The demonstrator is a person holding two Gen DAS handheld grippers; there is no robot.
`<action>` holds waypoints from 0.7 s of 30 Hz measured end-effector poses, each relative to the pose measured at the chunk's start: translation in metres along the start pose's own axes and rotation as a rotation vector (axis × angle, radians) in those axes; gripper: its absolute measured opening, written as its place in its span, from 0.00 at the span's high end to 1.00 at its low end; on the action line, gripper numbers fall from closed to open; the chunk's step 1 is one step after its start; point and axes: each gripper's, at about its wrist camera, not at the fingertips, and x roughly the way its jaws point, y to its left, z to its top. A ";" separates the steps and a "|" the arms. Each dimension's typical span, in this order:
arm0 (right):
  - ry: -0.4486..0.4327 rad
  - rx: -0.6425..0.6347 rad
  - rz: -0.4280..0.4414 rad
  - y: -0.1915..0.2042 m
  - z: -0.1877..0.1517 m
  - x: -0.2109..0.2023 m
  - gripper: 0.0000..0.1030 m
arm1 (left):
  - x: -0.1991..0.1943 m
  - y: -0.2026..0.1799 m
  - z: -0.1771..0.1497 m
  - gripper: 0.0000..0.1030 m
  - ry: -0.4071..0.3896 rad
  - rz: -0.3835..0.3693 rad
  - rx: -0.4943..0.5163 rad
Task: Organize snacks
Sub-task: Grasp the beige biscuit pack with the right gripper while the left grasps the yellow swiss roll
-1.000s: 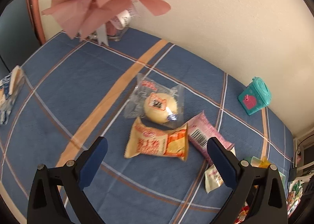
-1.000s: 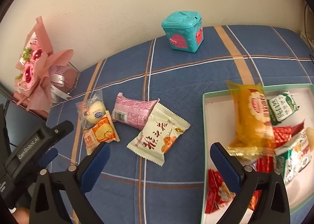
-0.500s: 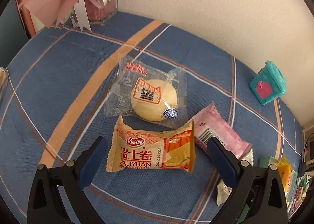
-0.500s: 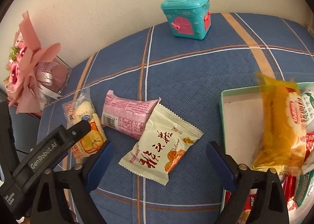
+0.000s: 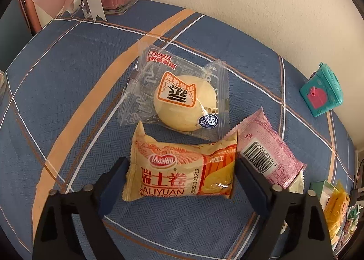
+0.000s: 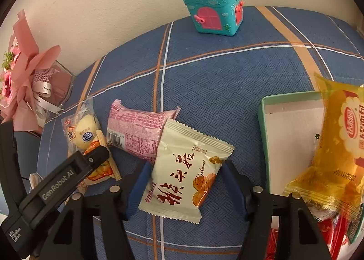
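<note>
My left gripper [image 5: 182,178] points down at an orange Swiss-roll packet [image 5: 179,173] that lies between its closing jaws; the blue pads stand at the packet's two ends without squeezing it. My right gripper [image 6: 185,189] is also closing, with a cream packet [image 6: 184,175] with red writing between its jaws and a small gap still showing on the right side. A clear packet with a round yellow cake [image 5: 179,100] and a pink packet [image 5: 266,153] lie just beyond on the blue checked cloth [image 5: 68,77].
A green-rimmed tray [image 6: 264,128] at the right holds a yellow packet [image 6: 336,146] and several other snacks. A teal toy house [image 6: 215,7] stands by the wall. A pink bouquet in a glass holder [image 6: 22,77] is at the far left.
Both grippers have sunk toward the cloth, and their jaws have narrowed around the orange packet and the cream packet. The packets have not moved.
</note>
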 end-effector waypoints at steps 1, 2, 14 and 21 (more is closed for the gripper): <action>-0.001 0.002 0.000 0.000 0.000 0.000 0.38 | -0.001 0.001 -0.001 0.17 0.002 -0.008 -0.002; -0.001 0.005 0.001 -0.001 0.000 -0.001 0.39 | -0.002 0.001 -0.002 0.20 0.003 -0.017 -0.002; 0.009 0.009 0.007 -0.001 0.000 -0.008 0.44 | -0.023 -0.008 -0.001 0.27 -0.016 -0.035 0.013; 0.000 -0.005 0.011 0.004 -0.005 -0.026 0.45 | -0.047 -0.007 -0.007 0.27 -0.031 -0.046 0.014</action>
